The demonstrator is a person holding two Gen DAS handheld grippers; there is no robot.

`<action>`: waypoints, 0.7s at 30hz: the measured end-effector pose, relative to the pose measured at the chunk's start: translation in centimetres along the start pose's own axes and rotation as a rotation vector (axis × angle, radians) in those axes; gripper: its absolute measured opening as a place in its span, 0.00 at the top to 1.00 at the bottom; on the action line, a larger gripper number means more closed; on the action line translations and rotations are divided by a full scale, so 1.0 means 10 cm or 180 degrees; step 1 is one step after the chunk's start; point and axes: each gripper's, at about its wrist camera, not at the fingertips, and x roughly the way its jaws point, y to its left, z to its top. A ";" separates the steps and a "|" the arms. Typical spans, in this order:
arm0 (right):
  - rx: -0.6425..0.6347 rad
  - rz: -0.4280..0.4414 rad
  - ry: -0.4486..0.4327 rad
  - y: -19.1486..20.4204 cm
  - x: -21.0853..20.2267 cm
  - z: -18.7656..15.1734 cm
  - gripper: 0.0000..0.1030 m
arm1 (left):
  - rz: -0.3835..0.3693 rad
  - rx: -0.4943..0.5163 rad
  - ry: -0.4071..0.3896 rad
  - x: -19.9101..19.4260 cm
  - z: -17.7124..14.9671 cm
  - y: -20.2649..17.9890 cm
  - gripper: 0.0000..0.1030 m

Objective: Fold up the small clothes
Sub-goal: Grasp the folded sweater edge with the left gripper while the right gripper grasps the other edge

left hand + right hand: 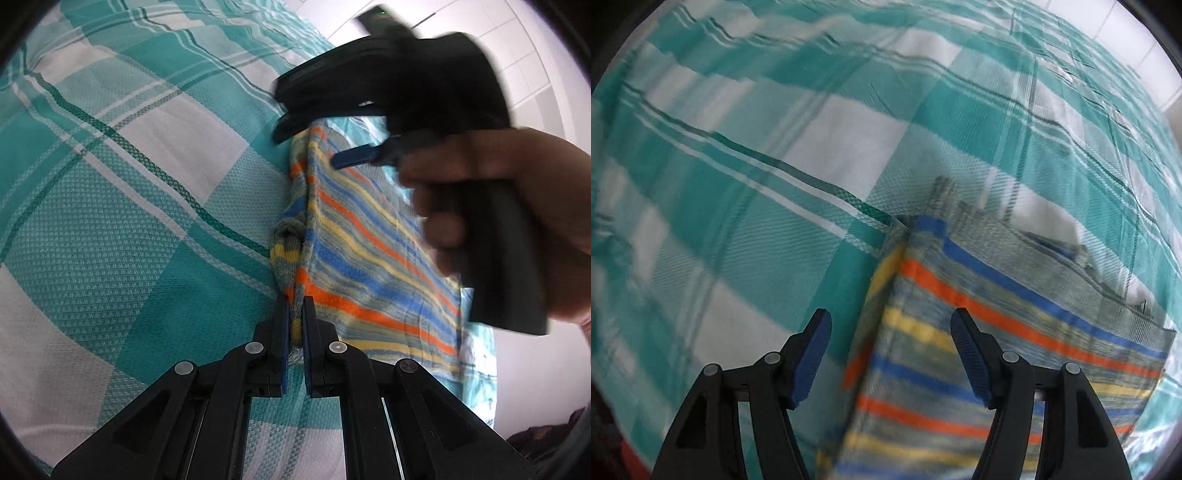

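Observation:
A small striped garment point(369, 258), banded in blue, orange, yellow and grey, lies on a teal and white checked cloth point(129, 192). My left gripper point(295, 310) is shut on a bunched near corner of it, and the fabric shows between the blue pads. In the left wrist view the right gripper, held in a hand point(491, 206), hovers blurred above the garment's far end. From the right wrist, my right gripper point(890, 321) is open and points down over the striped garment point(979, 350) near its left edge, with nothing pinched.
The checked cloth point(775, 147) covers the whole surface and is slightly rumpled. White floor tiles point(517, 55) show beyond its far edge. Something dark point(546, 443) lies off the cloth at the lower right.

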 end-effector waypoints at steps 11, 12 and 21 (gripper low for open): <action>0.0393 0.0506 -0.0551 -0.97 -0.64 -0.22 0.92 | -0.0316 0.0617 -0.0206 -0.34 0.03 -0.97 0.97; 0.0455 0.0602 -0.0619 -1.18 -0.75 -0.29 0.92 | -0.0384 0.0714 -0.0183 -0.33 0.00 -1.15 0.97; 0.0997 0.0816 -0.0858 -3.08 -0.99 -1.11 0.92 | -0.0684 0.1441 0.0350 0.49 -0.53 -2.47 0.97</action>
